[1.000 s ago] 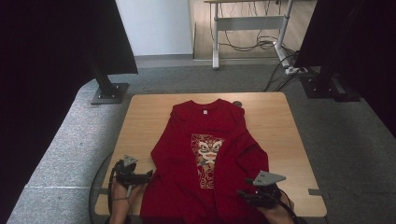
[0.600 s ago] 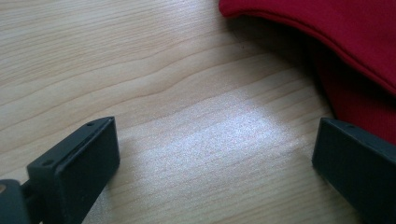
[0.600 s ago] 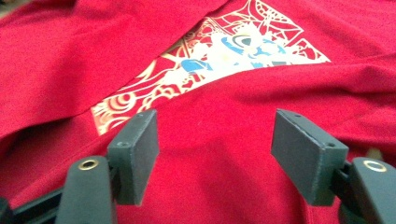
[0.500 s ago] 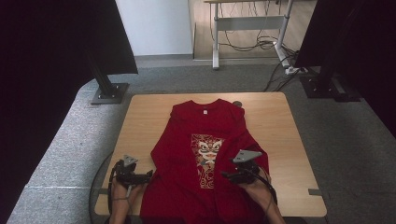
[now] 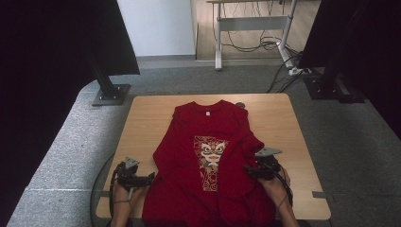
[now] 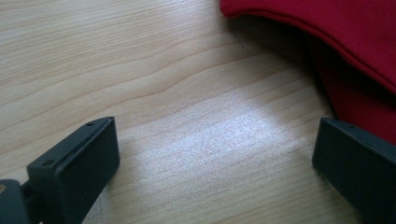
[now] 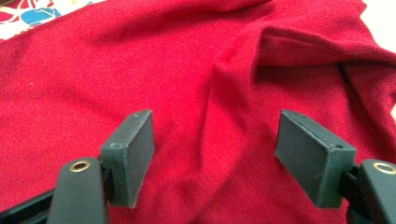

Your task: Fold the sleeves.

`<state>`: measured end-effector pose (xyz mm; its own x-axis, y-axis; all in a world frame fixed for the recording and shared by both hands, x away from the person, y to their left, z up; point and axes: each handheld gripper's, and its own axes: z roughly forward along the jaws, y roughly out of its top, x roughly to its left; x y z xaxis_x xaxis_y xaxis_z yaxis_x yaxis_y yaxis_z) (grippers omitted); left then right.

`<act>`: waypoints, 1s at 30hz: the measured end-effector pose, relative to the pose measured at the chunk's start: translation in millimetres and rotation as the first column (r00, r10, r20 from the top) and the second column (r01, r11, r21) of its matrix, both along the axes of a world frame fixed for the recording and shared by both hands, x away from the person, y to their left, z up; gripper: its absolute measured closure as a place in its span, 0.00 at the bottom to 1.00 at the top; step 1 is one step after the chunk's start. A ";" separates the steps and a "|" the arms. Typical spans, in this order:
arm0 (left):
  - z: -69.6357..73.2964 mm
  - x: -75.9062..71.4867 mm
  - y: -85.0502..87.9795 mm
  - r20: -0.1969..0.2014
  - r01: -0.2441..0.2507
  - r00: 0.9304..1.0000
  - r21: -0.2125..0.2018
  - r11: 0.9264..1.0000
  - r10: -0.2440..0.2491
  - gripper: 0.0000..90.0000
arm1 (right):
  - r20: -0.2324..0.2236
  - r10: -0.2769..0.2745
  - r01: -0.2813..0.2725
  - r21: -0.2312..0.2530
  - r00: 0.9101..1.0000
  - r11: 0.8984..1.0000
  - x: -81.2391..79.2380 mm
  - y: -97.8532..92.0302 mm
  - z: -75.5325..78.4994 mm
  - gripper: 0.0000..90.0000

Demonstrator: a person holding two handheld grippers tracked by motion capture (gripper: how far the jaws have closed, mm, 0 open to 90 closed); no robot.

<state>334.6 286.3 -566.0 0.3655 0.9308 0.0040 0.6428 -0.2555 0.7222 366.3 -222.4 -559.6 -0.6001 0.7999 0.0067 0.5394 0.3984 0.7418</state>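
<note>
Two hand-held tongs work on a red T-shirt (image 5: 208, 161) spread face up on a wooden bench (image 5: 283, 123), seen from the high view. The collar points away from the person and the hem hangs over the near edge. The shirt's right-side sleeve is already folded in over the body; the left-side sleeve and the body look not yet folded, so the folding seems at an early stage. The left tongs (image 5: 150, 178) rest at the shirt's left edge; the right tongs (image 5: 248, 169) sit over the folded-in cloth.

From the left gripper view, the left tongs (image 6: 210, 154) stand wide with nothing between them, bare bench (image 6: 140, 70) below and the shirt's edge (image 6: 345, 42) just beside one jaw.

From the right gripper view, the right tongs (image 7: 212, 158) have just been opening and stand wide above rumpled red cloth (image 7: 187, 84), gripping nothing.
</note>
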 end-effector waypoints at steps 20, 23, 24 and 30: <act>0.0 0.0 0.0 0.000 0.000 1.000 0.000 1.000 0.000 0.01 | 0.005 -0.004 0.004 0.006 1.000 1.000 -57.9 -25.0 -4.1 0.24; 0.0 -0.1 0.0 0.000 0.000 1.000 0.001 1.000 0.000 0.01 | 0.013 -0.005 0.005 0.015 1.000 1.000 -52.5 -28.8 -5.2 0.25; 0.0 -0.2 -0.1 0.000 -0.001 1.000 0.000 1.000 0.001 0.01 | 0.013 -0.005 0.005 0.014 1.000 1.000 -50.9 -29.7 -5.1 0.25; 0.0 -0.2 0.0 0.000 -0.001 1.000 0.000 1.000 0.001 0.01 | 0.009 -0.009 0.009 0.013 1.000 1.000 -49.7 -31.7 -0.6 0.22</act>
<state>334.5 286.3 -566.0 0.3648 0.9311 0.0040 0.6429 -0.2550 0.7222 316.6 -254.1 -560.1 -0.5930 0.8051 0.0117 0.5363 0.3840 0.7516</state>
